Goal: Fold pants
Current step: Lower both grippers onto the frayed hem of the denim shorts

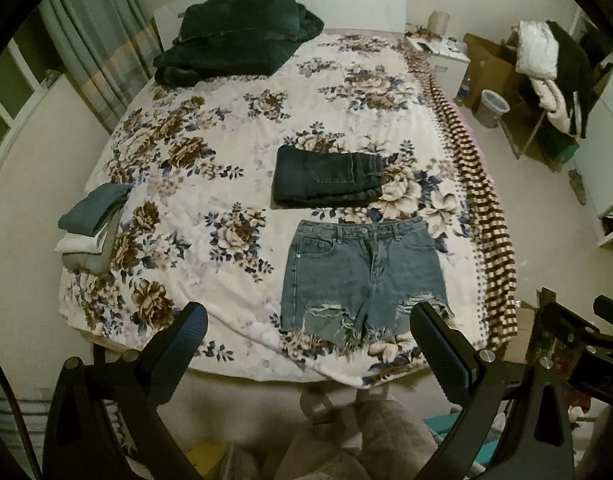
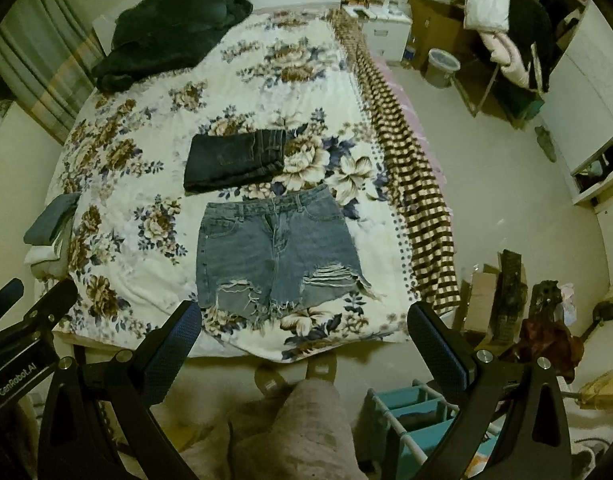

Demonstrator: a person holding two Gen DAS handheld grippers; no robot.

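Observation:
Light blue ripped denim shorts lie spread flat, waistband away from me, near the front edge of the flowered bedspread; they also show in the right wrist view. Dark jeans, folded into a rectangle, lie just beyond them. My left gripper is open and empty, held high above the bed's front edge. My right gripper is open and empty at a similar height, to the right of the left one.
A pile of dark clothes lies at the headboard. A small stack of folded clothes sits at the bed's left edge. A checked blanket hangs along the right side. A bin, boxes and a clothes-laden rack stand on the floor to the right.

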